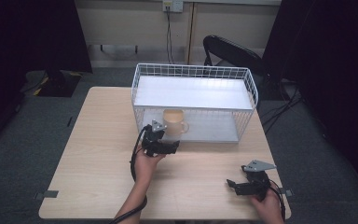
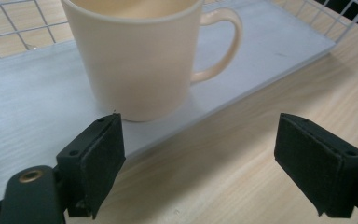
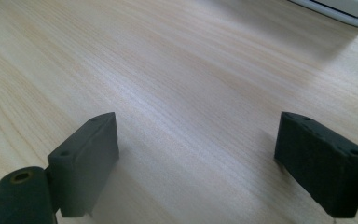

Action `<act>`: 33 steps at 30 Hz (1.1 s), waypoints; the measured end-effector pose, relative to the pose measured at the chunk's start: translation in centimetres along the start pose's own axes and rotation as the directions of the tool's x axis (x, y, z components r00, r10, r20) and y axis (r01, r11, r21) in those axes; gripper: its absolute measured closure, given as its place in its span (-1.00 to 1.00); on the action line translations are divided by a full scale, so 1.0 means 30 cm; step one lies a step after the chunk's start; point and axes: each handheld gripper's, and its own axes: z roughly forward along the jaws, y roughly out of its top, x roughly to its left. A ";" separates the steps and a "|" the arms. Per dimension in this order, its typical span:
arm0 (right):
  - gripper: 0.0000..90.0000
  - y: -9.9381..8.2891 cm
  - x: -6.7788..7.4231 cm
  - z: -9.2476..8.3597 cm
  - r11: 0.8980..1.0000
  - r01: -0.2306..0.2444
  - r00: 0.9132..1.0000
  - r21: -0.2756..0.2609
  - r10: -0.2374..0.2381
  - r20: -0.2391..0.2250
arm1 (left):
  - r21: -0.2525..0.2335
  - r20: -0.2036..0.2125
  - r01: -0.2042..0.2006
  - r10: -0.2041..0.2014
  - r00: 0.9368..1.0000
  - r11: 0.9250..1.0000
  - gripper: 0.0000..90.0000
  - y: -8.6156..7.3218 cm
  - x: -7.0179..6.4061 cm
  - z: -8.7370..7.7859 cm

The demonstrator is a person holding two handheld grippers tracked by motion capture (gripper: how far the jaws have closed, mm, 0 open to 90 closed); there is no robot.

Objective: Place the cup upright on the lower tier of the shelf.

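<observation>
**A:** High view first, quick: where's the cup?

**B:** Cream mug (image 1: pixel 174 122) sits upright on the lower shelf of the white wire rack (image 1: pixel 193 74), centre of frame, near the shelf's front edge, handle pointing to frame right. My left gripper (image 1: pixel 173 145) hangs just below it in the pic, close to the shelf edge.

**A:** Jaws?

**B:** Spread wide, nothing between the pads. In left gripper view the mug (image 2: pixel 137 56) fills the upper left, apart from both pads; left-hand pad sits just under its base in the frame but I see no contact. Handle arcs toward the upper middle.

**A:** And the right one?

**B:** Right gripper (image 1: pixel 231 184) rests low on the table (image 1: pixel 98 154), lower right of high view, well apart from the rack. Right gripper view: jaws also spread, bare wood between them.

**A:** Risks from here?

**B:** My guess: mug stands close to the shelf lip, so if I pull back crooked or lift w/ a pad catching the base, it could tip or slide off onto the table. Swinging up too soon could also clip the rack's upper shelf, prob rattling the whole thing. If I go back in for a regrip, the smooth glazed wall may slip.

**A:** Any labels, brand, text?

**B:** None readable. Mug is plain, rack unmarked, pads bare black. Wall socket at top centre of high view is too small to read.
</observation>
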 end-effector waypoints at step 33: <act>-0.72 0.000 0.000 0.000 1.000 0.000 1.000 0.000 0.000 0.001 | 0.067 0.069 -0.063 0.059 0.996 0.996 -0.65 -0.109 0.030 -0.074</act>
